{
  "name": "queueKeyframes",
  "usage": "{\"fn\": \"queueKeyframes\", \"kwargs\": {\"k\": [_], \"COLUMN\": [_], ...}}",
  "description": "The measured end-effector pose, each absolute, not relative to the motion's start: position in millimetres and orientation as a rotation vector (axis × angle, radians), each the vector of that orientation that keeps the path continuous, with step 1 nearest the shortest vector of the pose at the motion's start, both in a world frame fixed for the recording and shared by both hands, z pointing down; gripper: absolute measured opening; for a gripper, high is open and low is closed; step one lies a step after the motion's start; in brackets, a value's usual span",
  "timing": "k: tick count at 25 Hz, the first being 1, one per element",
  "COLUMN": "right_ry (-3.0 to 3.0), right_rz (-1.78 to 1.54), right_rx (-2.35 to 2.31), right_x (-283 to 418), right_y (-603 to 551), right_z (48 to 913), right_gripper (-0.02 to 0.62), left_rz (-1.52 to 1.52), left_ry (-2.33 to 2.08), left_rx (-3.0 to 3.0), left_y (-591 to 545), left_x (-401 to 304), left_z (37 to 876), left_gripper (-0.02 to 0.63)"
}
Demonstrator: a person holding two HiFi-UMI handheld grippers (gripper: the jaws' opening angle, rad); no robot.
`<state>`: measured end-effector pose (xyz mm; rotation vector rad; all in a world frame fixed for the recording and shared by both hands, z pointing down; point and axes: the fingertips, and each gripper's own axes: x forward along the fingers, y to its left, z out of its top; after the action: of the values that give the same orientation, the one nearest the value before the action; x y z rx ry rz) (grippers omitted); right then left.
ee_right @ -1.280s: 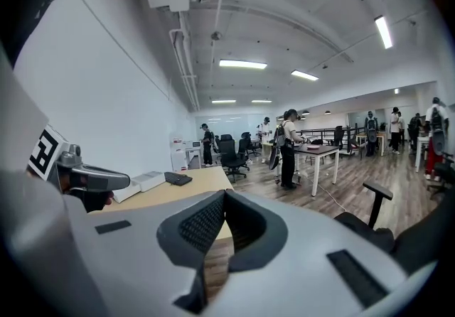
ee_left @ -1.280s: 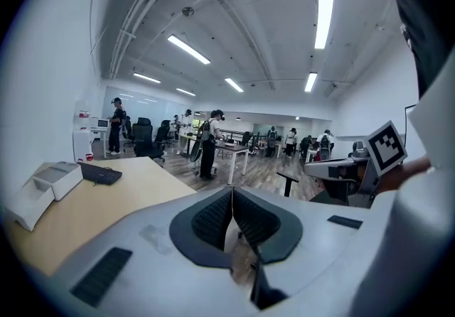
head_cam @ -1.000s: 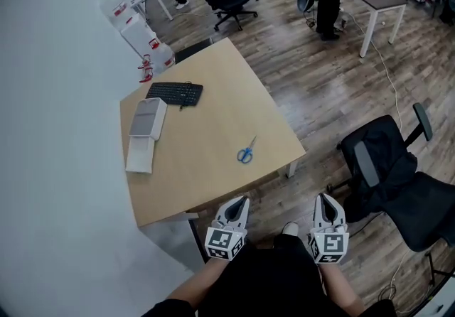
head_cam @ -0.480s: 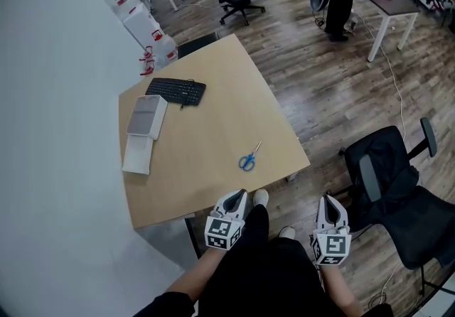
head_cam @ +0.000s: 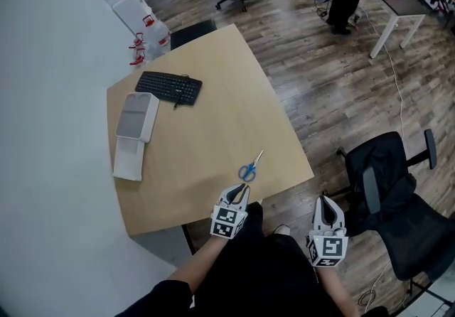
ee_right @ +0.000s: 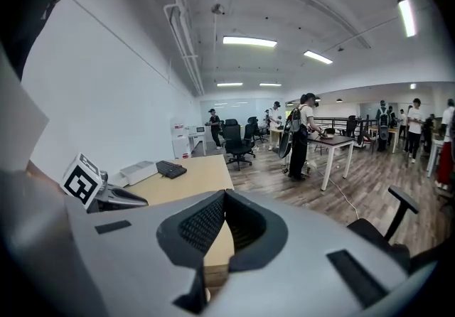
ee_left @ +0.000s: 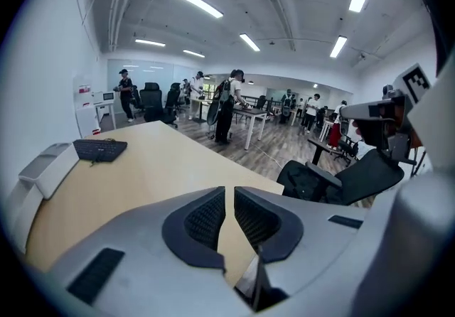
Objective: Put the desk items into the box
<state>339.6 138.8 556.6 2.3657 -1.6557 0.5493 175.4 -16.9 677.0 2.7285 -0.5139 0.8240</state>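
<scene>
Now left gripper (head_cam: 241, 192) nearer the scissors (head_cam: 248, 169); it and right gripper (head_cam: 324, 201) closed, empty.

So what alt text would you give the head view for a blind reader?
From above: a wooden desk with blue scissors, a black keyboard and a white box. The left tongs hover at the desk's near edge by the scissors; the right tongs hang over the floor beside a black chair.
</scene>
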Motion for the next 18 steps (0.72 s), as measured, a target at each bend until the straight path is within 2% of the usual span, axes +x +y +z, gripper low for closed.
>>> {"fn": "queueKeyframes", "kwargs": {"k": [4,11,18], "right_ry": [-1.636,-1.557,-1.490], "right_rz": [0.584,0.648,0.697], "right_rx": [2.352,2.348,2.363], "right_x": [348,368,377], "right_y": [121,111,102], "right_z": [562,576,580], "right_gripper": [0.060,0.058,0.058], "left_rz": [0.936,1.102,1.258], "left_ry": [-0.497,-0.454,-0.405], "left_rx": [2.659,2.541,2.464], "left_y": [-34,-52,-62], "left_x": [182,190,197], "left_z": [720,786,828], "left_gripper": [0.026,0.092,0.106]}}
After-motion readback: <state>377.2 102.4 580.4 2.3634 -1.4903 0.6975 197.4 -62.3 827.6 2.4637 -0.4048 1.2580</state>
